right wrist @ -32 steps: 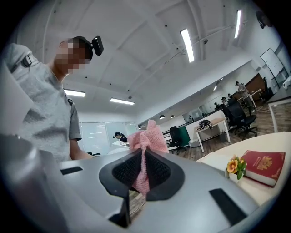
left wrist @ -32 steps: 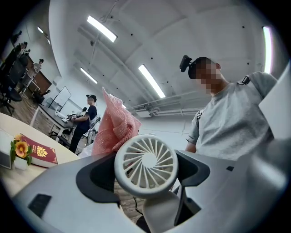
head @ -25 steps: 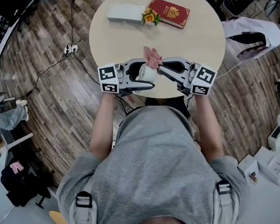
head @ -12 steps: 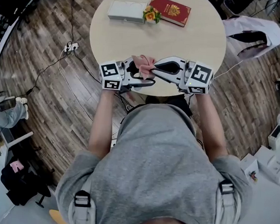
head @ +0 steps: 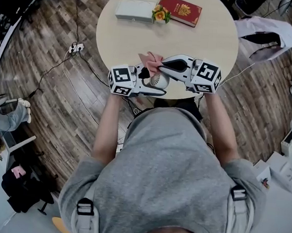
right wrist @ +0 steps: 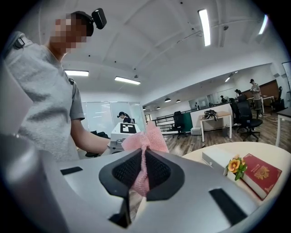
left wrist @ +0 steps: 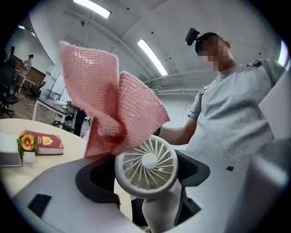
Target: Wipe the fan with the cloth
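A small white hand fan (head: 159, 81) is held above the near edge of the round table, its handle between the jaws of my left gripper (head: 157, 89). In the left gripper view the fan's round grille (left wrist: 146, 165) faces the camera. The pink cloth (left wrist: 113, 109) hangs just above and behind the grille, touching its upper left rim. My right gripper (head: 161, 65) is shut on that pink cloth (right wrist: 144, 142), which bunches out past its jaws. Seen from the head view, the cloth (head: 150, 60) lies just beyond the fan.
On the far side of the round table (head: 207, 38) lie a red book (head: 180, 10), a white box (head: 134, 10) and a small flower (head: 159, 14). A power strip (head: 75, 47) with cables lies on the wooden floor at left. A white garment (head: 265, 37) sits at right.
Half a second ago the cloth covered the fan's head. It has since moved off toward the far side, and the grille shows again. Both grippers shifted slightly right.
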Available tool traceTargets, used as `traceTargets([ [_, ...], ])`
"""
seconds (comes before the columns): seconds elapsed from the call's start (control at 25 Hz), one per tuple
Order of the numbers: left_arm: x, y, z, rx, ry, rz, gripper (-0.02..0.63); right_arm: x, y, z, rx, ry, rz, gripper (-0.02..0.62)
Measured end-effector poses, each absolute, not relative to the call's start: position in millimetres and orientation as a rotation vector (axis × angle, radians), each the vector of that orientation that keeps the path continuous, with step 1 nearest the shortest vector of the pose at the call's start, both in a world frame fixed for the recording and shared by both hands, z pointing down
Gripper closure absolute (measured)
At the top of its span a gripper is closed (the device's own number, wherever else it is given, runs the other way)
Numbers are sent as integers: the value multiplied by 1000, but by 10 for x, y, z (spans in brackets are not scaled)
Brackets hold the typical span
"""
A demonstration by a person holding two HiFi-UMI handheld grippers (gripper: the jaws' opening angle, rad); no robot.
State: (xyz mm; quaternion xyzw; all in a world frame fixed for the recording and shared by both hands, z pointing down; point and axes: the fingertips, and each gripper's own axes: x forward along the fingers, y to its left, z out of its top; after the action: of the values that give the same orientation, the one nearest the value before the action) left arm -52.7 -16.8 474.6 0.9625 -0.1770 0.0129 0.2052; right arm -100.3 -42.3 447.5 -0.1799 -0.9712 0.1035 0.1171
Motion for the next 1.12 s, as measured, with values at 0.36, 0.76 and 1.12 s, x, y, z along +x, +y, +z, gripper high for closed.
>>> traceTargets([
  [0.36,-805,-175,4330,2620,-514,-343,224,-987,-569,4465,-372,-2924,386,566],
  [0.76,-988,-186,4068,2546,-477,-714,224,-969,-526,4276,-352,-3030,472,566],
  [1.12,-969,-250,4135,2442,-525,-913,224,-857,-494,4328,-338,-3013,427,567],
])
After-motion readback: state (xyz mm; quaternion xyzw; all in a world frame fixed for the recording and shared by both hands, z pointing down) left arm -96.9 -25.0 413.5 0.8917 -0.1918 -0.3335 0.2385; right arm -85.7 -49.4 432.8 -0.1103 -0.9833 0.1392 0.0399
